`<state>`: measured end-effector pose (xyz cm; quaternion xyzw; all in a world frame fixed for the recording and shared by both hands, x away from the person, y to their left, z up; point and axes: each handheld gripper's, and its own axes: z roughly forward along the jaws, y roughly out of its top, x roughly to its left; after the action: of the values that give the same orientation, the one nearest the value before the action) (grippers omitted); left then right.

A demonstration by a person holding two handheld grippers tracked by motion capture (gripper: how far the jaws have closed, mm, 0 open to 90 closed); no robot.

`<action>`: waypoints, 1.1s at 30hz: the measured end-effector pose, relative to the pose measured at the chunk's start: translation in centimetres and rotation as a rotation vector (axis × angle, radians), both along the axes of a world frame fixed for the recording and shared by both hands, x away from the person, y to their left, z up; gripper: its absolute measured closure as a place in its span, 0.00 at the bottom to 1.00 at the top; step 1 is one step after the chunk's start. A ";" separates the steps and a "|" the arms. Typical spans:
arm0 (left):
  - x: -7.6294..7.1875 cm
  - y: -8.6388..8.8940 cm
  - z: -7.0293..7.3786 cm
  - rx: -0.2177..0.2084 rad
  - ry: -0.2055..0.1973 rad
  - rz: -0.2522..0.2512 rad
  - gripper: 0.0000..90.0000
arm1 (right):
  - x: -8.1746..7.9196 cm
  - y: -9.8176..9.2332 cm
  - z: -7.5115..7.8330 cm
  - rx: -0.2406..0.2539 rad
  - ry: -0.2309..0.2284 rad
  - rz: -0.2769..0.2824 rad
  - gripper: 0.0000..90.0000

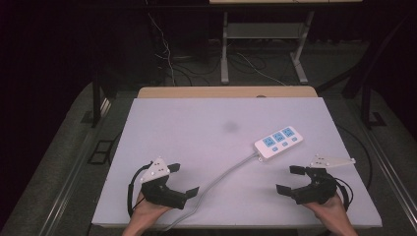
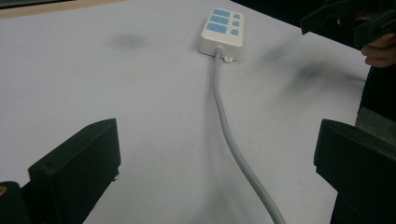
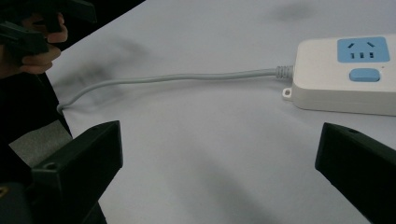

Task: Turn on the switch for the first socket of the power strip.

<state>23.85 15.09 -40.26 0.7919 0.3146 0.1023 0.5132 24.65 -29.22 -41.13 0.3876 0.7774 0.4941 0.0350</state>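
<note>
White power strip (image 1: 278, 141) sits centre-right, untouched; the left gripper (image 1: 178, 181) and right gripper (image 1: 290, 179) wait low, jaws spread, empty. Likely next: reaching in.

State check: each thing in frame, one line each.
power strip: flat on the table, all sockets unused, nothing plugged in
cord: attached to the strip, slack, runs off the near edge
left gripper: open, holding nothing
right gripper: open, holding nothing

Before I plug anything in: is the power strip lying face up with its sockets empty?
Yes. The power strip lies flat, blue sockets upward, nothing plugged in; its grey cord trails off the table's near edge.
</note>
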 end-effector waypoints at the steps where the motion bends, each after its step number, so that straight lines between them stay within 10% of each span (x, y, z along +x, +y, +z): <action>1: 0.0 -0.1 0.0 0.001 -0.002 -0.001 0.00 | 0.1 0.0 0.1 -0.001 0.003 -0.001 0.00; 33: 0.2 0.4 -0.5 0.015 0.007 0.011 0.00 | 4.2 -0.3 4.2 -0.085 0.031 0.036 0.00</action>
<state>24.05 15.53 -40.79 0.7945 0.3198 0.1045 0.5056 28.87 -29.54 -36.96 0.3793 0.8050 0.4551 0.0306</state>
